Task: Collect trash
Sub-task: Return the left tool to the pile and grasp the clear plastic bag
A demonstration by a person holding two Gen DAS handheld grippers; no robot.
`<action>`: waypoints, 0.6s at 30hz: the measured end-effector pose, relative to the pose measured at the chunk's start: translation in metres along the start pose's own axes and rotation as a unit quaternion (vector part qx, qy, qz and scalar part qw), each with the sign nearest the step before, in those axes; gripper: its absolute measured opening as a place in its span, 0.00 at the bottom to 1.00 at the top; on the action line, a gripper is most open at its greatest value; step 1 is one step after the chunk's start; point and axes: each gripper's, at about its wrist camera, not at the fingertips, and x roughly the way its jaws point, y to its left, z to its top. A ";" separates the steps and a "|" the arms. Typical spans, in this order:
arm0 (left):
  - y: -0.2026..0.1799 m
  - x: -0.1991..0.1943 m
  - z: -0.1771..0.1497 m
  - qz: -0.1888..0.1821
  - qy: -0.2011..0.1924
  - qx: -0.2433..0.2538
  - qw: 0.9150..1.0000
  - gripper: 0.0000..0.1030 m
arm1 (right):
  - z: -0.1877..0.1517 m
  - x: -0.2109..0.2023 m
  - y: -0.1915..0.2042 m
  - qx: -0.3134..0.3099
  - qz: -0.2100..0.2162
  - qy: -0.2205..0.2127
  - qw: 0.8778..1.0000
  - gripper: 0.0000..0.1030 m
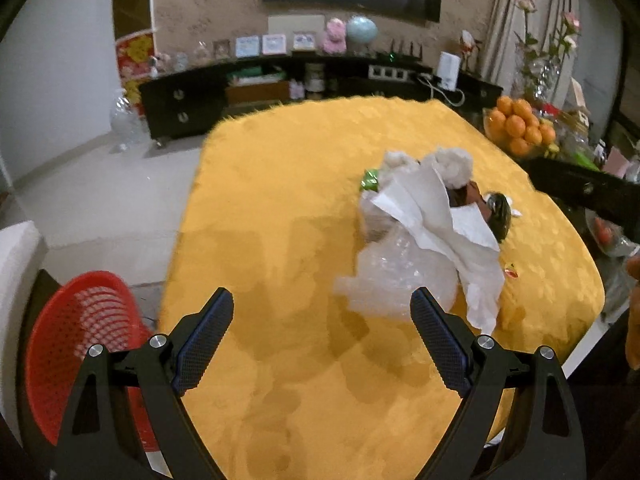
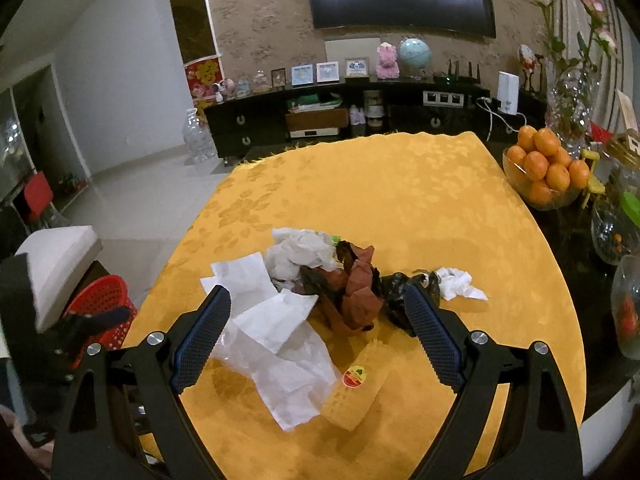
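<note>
A pile of trash lies on the yellow tablecloth (image 1: pixel 288 208): white paper sheets (image 1: pixel 440 216), a crumpled clear plastic bag (image 1: pixel 396 276), a green wrapper (image 1: pixel 370 179), brown paper (image 2: pixel 356 292), a black bag (image 2: pixel 400 292), white tissues (image 2: pixel 298 252) and a small sticker (image 2: pixel 354 376). My left gripper (image 1: pixel 322 312) is open and empty, above the cloth just left of the plastic bag. My right gripper (image 2: pixel 316 308) is open and empty, its fingers either side of the brown paper and white sheets (image 2: pixel 280 336). A red mesh basket (image 1: pixel 76 344) stands left of the table, below its edge.
A glass bowl of oranges (image 2: pixel 544 172), glass vases and jars (image 2: pixel 612 236) stand at the table's right side. A white chair (image 2: pixel 60 256) is at the left by the basket (image 2: pixel 104 300). A dark TV cabinet (image 2: pixel 320 116) lines the far wall.
</note>
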 end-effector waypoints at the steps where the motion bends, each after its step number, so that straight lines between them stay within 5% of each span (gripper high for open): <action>1: -0.001 0.005 0.000 -0.004 0.006 -0.001 1.000 0.84 | -0.001 0.001 -0.002 0.003 0.000 0.001 1.000 0.84; 13: -0.021 0.043 0.005 -0.072 0.036 0.004 0.997 0.83 | -0.002 0.006 -0.011 0.014 0.001 0.011 1.000 0.84; 18: -0.022 0.051 0.004 -0.109 0.049 -0.010 0.993 0.52 | -0.003 0.010 -0.011 0.014 -0.001 0.018 1.000 0.84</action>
